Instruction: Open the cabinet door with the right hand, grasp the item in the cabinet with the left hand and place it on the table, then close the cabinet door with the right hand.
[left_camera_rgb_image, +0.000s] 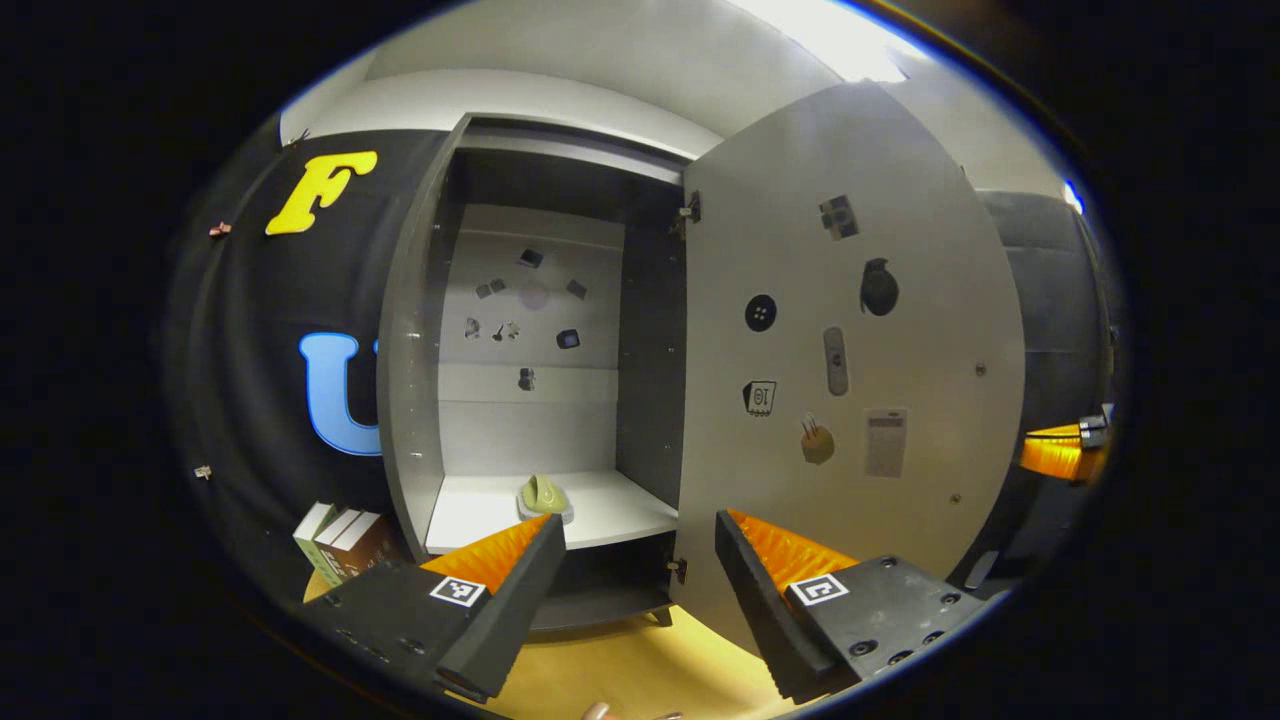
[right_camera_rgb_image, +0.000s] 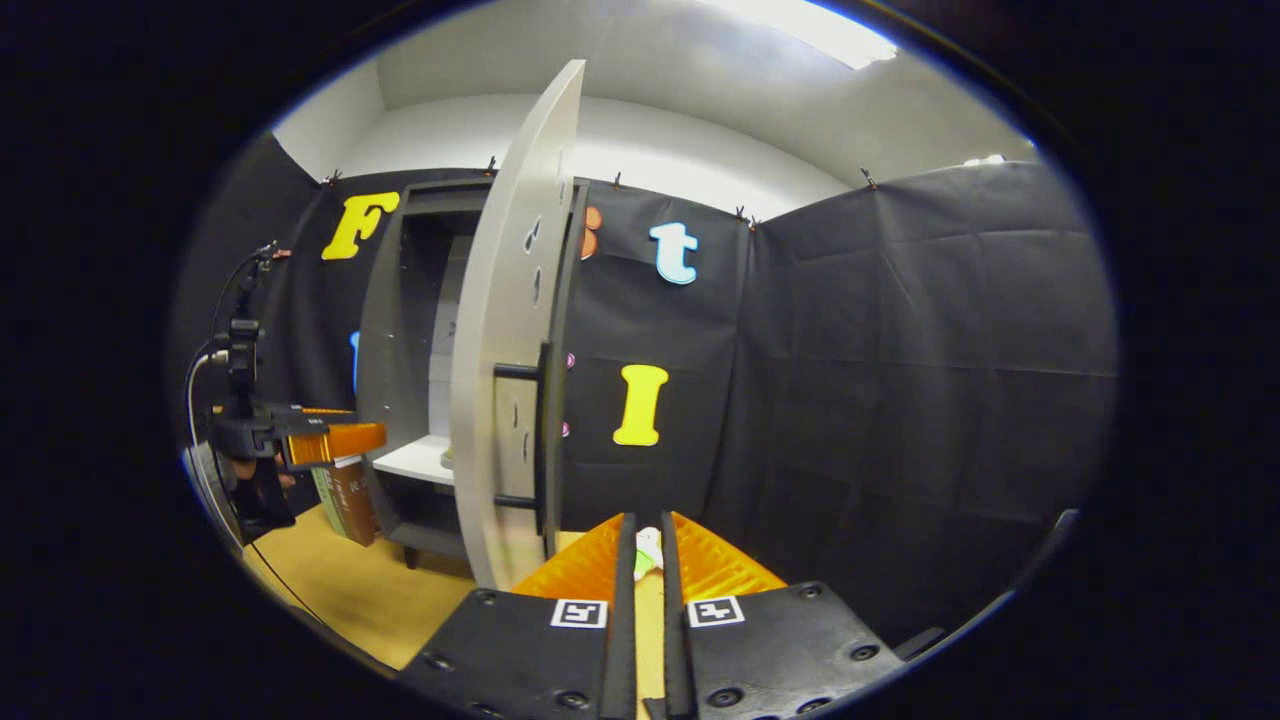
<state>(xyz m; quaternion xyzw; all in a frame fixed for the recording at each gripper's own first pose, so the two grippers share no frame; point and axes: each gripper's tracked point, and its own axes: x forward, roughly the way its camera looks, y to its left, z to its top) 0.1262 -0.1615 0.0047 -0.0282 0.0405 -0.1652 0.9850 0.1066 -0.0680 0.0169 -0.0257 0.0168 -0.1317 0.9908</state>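
On the white shelf (left_camera_rgb_image: 600, 515) inside the cabinet (left_camera_rgb_image: 420, 330) sits the item (left_camera_rgb_image: 545, 497). It is small, pale green and rounded, and it rests near the front edge of the shelf, a bit left of the middle. It is too small to tell just what it is. It looks light, so it should lift easily. Its curved sides may be smooth and slip, so the best hold is probably across its middle, low down near the shelf.

The cabinet door (left_camera_rgb_image: 850, 350) stands wide open. It is flat, grey and stiff, with little stickers on its inner face. In the right gripper view its thin edge shows, with a black bar handle (right_camera_rgb_image: 535, 435) on the outside.

The left gripper (left_camera_rgb_image: 635, 560) has its two fingers spread wide apart and holds nothing. It points at the shelf but is not yet inside the cabinet. The finger faces have ridges, which should help grip.

The right gripper (right_camera_rgb_image: 640, 565) has its fingers pressed close together with just a thin gap, and it pinches nothing. It hangs near the door but apart from the handle.

Some books (left_camera_rgb_image: 340, 540) stand beside the cabinet on the smooth wooden table (left_camera_rgb_image: 620, 670).
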